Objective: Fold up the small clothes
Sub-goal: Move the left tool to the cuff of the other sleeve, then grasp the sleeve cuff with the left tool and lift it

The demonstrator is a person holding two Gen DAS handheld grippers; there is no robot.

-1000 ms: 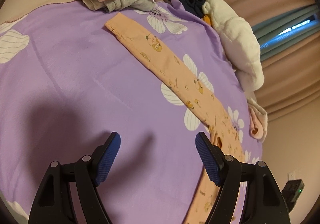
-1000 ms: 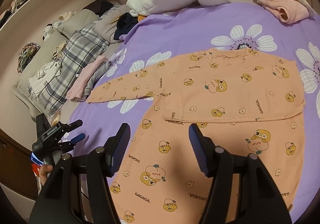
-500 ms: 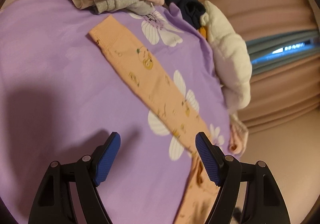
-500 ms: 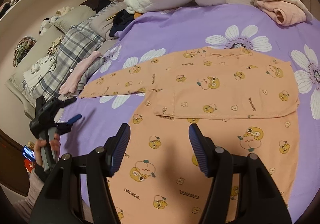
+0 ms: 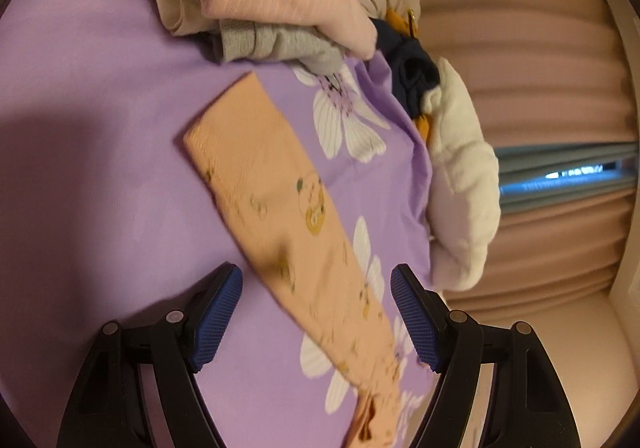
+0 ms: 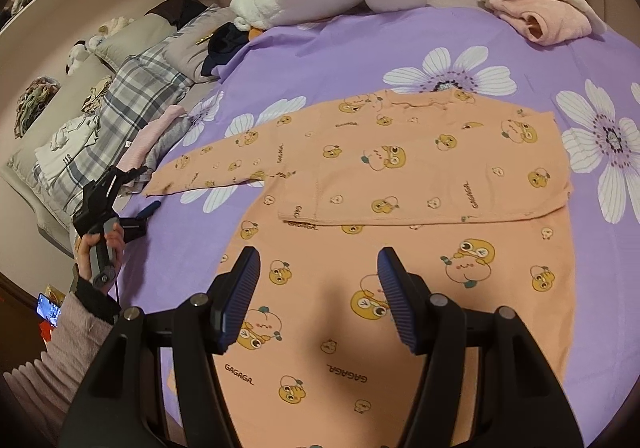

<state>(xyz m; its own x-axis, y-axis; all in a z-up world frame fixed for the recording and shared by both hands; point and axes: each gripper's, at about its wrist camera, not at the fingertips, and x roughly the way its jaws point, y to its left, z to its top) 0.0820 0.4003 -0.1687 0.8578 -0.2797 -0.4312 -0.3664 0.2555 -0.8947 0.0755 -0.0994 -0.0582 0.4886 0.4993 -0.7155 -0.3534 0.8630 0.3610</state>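
Closing on the sleeve (image 5: 276, 204), our left gripper (image 5: 316, 318) now straddles it, jaws apart and empty, ready to fold it onto the shirt (image 6: 400, 184) spread across the bedspread (image 6: 360, 44). Our right gripper (image 6: 318, 298) hovers released over the shirt's hem.

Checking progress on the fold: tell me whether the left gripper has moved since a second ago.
Yes. The left gripper has moved up the purple sheet towards the outstretched sleeve's cuff, fingers open.
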